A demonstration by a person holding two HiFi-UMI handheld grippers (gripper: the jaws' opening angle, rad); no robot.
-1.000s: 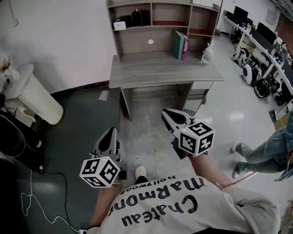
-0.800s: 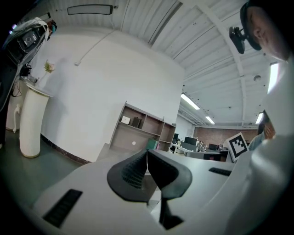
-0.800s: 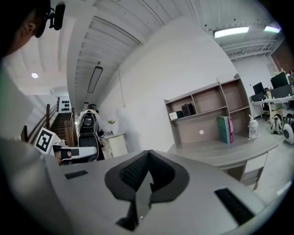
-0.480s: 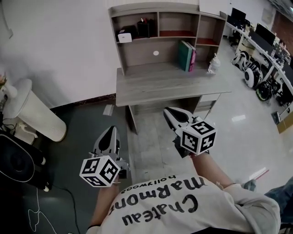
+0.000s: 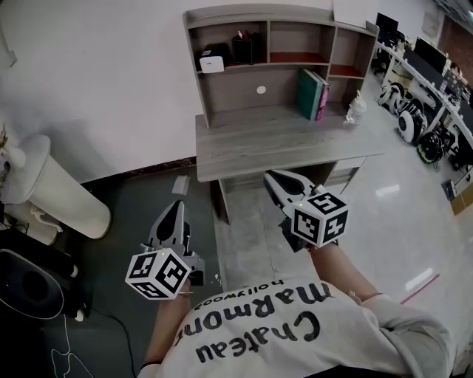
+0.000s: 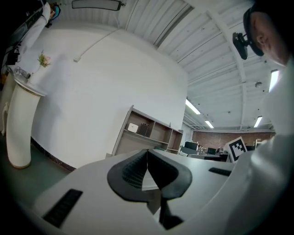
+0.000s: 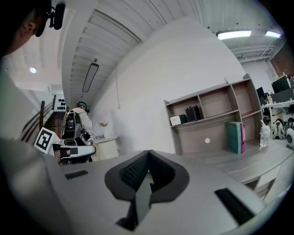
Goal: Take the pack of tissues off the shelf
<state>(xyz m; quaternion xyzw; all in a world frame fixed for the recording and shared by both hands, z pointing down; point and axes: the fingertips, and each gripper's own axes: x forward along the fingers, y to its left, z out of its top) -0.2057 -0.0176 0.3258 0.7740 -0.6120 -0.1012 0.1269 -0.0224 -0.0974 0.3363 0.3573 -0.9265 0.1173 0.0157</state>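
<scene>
Grey wood desk with a shelf (image 5: pixel 277 15) on top stands against a white wall, ahead of two hand-held grippers. The left hand-held gripper (image 5: pixel 176 207) and the right hand-held gripper (image 5: pixel 272 178) are held out side by side, roughly level, each with a marker cube at its back. In each one's own view the jaws are pressed fully together, with nothing between them.

The tissue pack (image 5: pixel 211 64), a small white box, sits in the upper left compartment of the shelf, well ahead of both hand-held grippers and touched by neither. A black box (image 5: pixel 242 48) stands just to its right in the same compartment.

On the tabletop (image 5: pixel 251 144), ahead and to the right of the right hand-held gripper, green and pink books (image 5: pixel 312 94) stand upright. A small clear bottle (image 5: pixel 355 110) stands near them, further right. Off to the left of the left hand-held gripper, a white column (image 5: pixel 59 196) stands near the wall.
</scene>
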